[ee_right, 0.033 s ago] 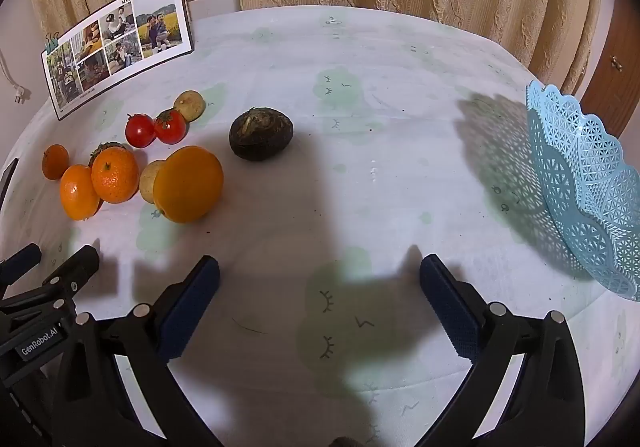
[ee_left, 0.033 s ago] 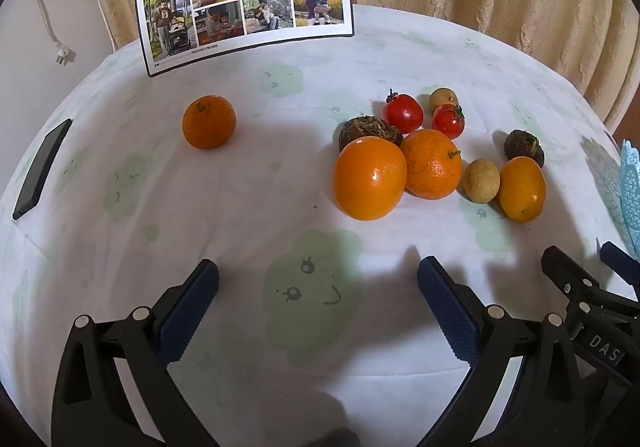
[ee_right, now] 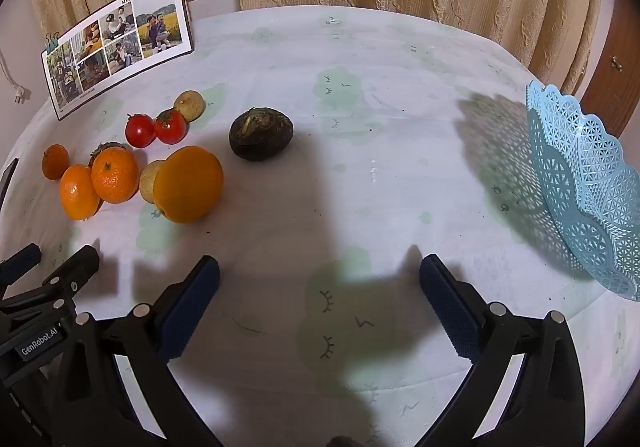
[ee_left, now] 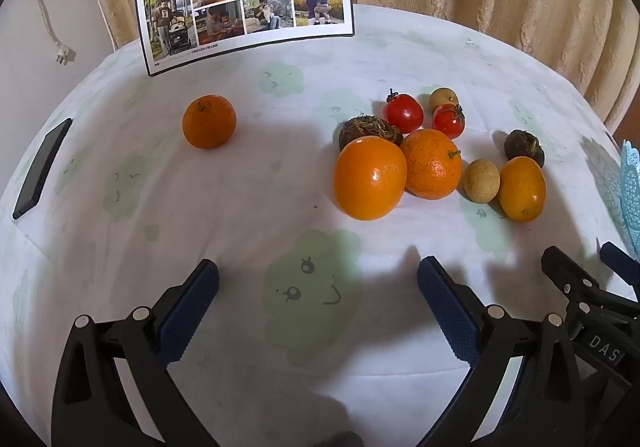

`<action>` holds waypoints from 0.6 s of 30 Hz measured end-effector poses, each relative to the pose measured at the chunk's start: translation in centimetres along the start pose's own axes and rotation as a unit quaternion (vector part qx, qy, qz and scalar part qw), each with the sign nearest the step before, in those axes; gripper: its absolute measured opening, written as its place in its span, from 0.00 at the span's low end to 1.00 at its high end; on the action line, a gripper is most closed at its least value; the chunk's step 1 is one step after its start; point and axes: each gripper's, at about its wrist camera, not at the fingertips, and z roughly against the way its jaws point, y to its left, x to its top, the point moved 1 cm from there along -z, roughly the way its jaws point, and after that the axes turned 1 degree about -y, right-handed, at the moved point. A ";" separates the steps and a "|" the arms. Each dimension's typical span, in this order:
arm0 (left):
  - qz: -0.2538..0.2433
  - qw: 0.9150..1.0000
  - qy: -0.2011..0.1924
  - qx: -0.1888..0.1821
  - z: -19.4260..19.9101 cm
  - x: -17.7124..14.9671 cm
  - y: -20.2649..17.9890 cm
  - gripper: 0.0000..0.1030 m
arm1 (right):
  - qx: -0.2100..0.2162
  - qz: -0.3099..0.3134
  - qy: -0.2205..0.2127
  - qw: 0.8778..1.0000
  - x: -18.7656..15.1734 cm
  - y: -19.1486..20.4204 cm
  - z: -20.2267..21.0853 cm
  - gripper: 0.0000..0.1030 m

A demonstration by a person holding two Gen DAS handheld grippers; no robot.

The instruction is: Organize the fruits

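A cluster of fruit is seen on the round table under a white cloth printed with pale green faces. The large smooth orange is taken as the landmark. Touching it on the right is a rougher stemmed tangerine, and just behind it a dark brown scaly fruit is partly hidden. Two red cherry tomatoes and a small tan round fruit lie farther behind. To its right, beyond the tangerine, a tan longan-like fruit, an oval yellow-orange citrus and a second dark fruit are found. Well apart to the left a lone small orange rests. The pale blue lattice plastic basket stands far to the right, empty as far as can be seen. The left gripper and right gripper are held wide apart above bare cloth, with nothing between the pads.
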 end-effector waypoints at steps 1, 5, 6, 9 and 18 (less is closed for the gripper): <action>-0.002 1.000 0.000 -0.001 0.0 0.0 0.0 0.95 | 0.000 0.000 0.000 1.000 0.0 0.0 0.0 0.98; 0.004 1.000 0.013 -0.012 -0.4 0.1 0.8 0.95 | 0.001 0.000 0.001 1.000 0.0 0.0 0.0 0.98; 0.002 1.000 0.013 -0.010 -0.4 0.1 0.7 0.95 | 0.001 0.001 0.001 1.000 0.0 0.0 0.0 0.98; -0.002 1.000 0.014 -0.005 -0.6 0.3 0.5 0.95 | 0.001 0.001 0.001 1.000 0.0 0.1 0.0 0.98; 0.001 1.000 0.015 -0.003 -0.2 0.6 0.2 0.95 | 0.001 0.000 0.001 1.000 0.0 0.0 0.0 0.98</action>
